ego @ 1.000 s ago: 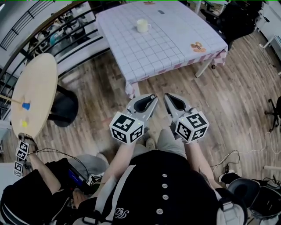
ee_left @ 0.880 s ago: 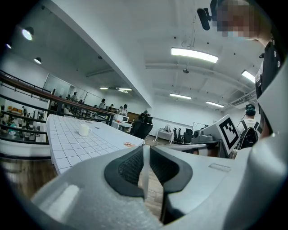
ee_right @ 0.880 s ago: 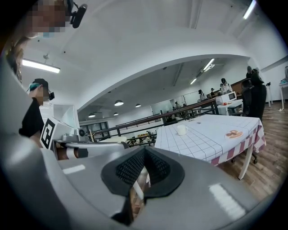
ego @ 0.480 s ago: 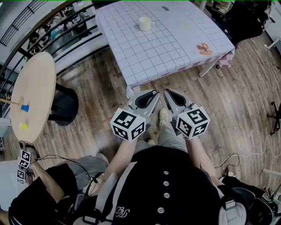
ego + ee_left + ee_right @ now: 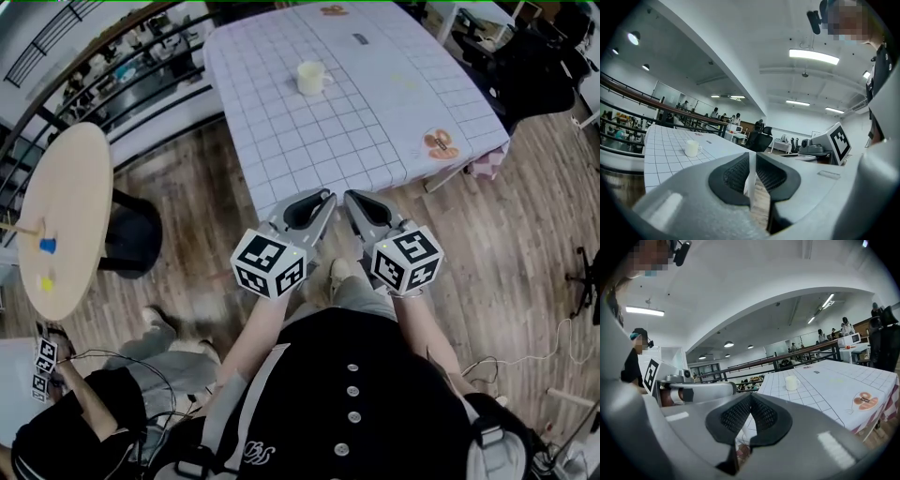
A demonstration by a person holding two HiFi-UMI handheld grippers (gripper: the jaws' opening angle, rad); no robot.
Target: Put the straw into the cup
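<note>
A white cup (image 5: 309, 77) with a handle stands toward the far side of a table (image 5: 281, 150) covered in a white gridded cloth. It also shows in the left gripper view as the cup (image 5: 692, 148) and in the right gripper view as the cup (image 5: 791, 382). My left gripper (image 5: 323, 197) hovers just short of the table's near edge. Its pads are shut on a thin white straw (image 5: 750, 183) that stands upright between them. Beside it, my right gripper (image 5: 349, 197) is shut with nothing in it. The cup is well beyond both grippers.
A round wooden table (image 5: 66, 216) with small blue and yellow items stands at the left. A railing (image 5: 112, 66) runs behind it. A person sits at the lower left (image 5: 84, 422). A black office chair (image 5: 525, 66) is at the table's right. An orange print (image 5: 439, 142) marks the cloth's near right corner.
Both grippers have moved forward together toward the gridded table, whose near edge is now right in front of their tips. The jaws look unchanged.
</note>
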